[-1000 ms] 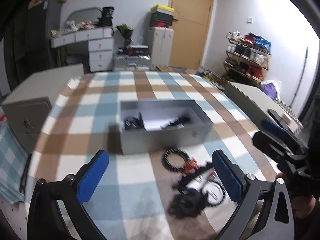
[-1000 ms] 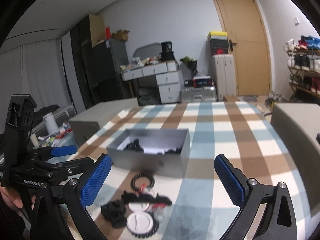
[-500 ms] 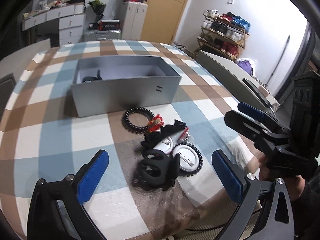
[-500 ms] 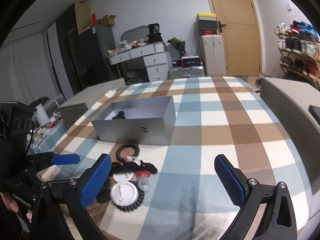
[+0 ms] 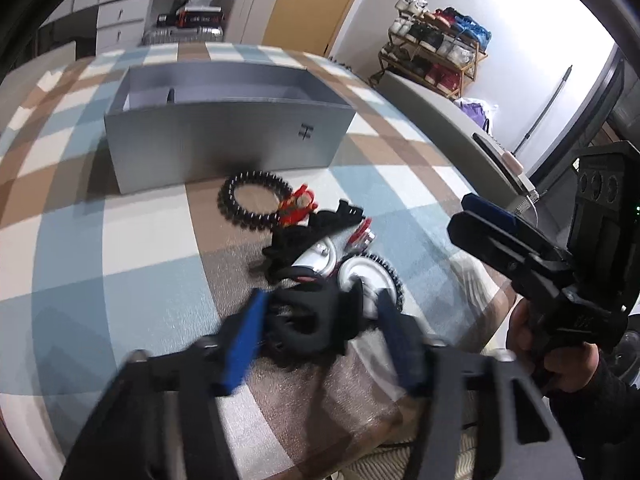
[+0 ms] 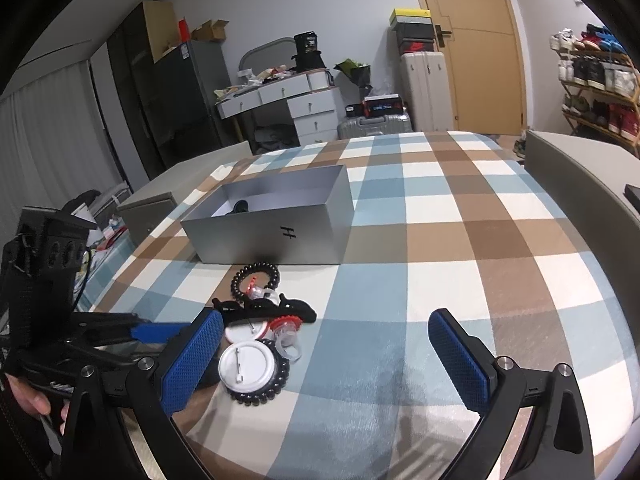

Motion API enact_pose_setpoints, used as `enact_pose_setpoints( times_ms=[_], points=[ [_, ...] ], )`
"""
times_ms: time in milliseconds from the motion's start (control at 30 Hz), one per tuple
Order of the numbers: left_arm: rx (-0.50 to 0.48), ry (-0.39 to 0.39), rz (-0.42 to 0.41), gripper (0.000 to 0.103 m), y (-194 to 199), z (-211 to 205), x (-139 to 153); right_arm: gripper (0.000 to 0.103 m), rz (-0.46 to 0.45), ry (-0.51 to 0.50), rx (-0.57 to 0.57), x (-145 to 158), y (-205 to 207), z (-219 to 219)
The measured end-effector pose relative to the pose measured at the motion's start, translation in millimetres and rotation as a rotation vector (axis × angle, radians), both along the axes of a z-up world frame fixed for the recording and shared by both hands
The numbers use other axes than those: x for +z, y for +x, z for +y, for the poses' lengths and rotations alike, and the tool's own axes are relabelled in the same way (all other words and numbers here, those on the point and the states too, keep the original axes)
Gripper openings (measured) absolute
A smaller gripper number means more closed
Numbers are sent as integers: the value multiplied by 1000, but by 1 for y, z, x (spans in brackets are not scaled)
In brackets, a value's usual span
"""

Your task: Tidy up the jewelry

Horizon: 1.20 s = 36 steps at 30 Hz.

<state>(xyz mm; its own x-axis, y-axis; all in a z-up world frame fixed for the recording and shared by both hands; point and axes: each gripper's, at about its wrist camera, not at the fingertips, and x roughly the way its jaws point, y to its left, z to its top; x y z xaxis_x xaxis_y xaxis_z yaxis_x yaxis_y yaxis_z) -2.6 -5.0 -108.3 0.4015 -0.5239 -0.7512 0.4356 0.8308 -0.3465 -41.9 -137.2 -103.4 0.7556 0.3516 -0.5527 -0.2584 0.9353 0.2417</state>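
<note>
A grey open box [image 5: 224, 136] stands on the checked tablecloth; it also shows in the right wrist view [image 6: 276, 220]. In front of it lies a pile of jewelry: a black bead bracelet [image 5: 252, 200], a red charm [image 5: 298, 206], white round badges [image 6: 248, 364] and a black hair claw [image 5: 316, 322]. My left gripper [image 5: 320, 336] has its jaws closing around the black hair claw, blurred with motion. My right gripper [image 6: 326, 364] is open and empty, low over the cloth to the right of the pile.
A grey cabinet [image 6: 580, 192] stands at the table's right side and another [image 6: 160, 200] at the left. A shoe rack [image 5: 436, 52], drawers [image 6: 304, 108] and a door [image 6: 472, 40] are behind. The table's near edge [image 5: 360, 456] is close.
My left gripper has dropped toward the pile and narrowed its jaws around the black hair claw. My right gripper has moved a little closer to the table.
</note>
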Motion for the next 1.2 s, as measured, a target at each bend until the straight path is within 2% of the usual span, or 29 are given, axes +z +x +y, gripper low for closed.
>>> enact_pose_setpoints(
  times_ms=[233,500,700,767,933,1033,1067,1200],
  points=[
    [3,-1,-27,41,-5,6,4,101,32,13,58,-5,3,8],
    [21,23,-95,41,-9,12,18,84,108,55,104,-15,15,14],
    [40,13,-113,41,-8,19,23,68,152,68,133,-22,26,23],
    [47,21,-119,41,-7,19,25,57,177,73,144,-24,30,25],
    [60,29,-110,41,-3,22,19,47,184,52,141,-24,34,31],
    [65,28,-100,41,-2,23,17,32,202,51,133,-27,37,31],
    [67,30,-103,41,-2,23,18,22,216,42,129,-30,38,31],
    [77,46,-111,41,-4,22,20,16,216,50,129,-32,38,29]
  ],
)
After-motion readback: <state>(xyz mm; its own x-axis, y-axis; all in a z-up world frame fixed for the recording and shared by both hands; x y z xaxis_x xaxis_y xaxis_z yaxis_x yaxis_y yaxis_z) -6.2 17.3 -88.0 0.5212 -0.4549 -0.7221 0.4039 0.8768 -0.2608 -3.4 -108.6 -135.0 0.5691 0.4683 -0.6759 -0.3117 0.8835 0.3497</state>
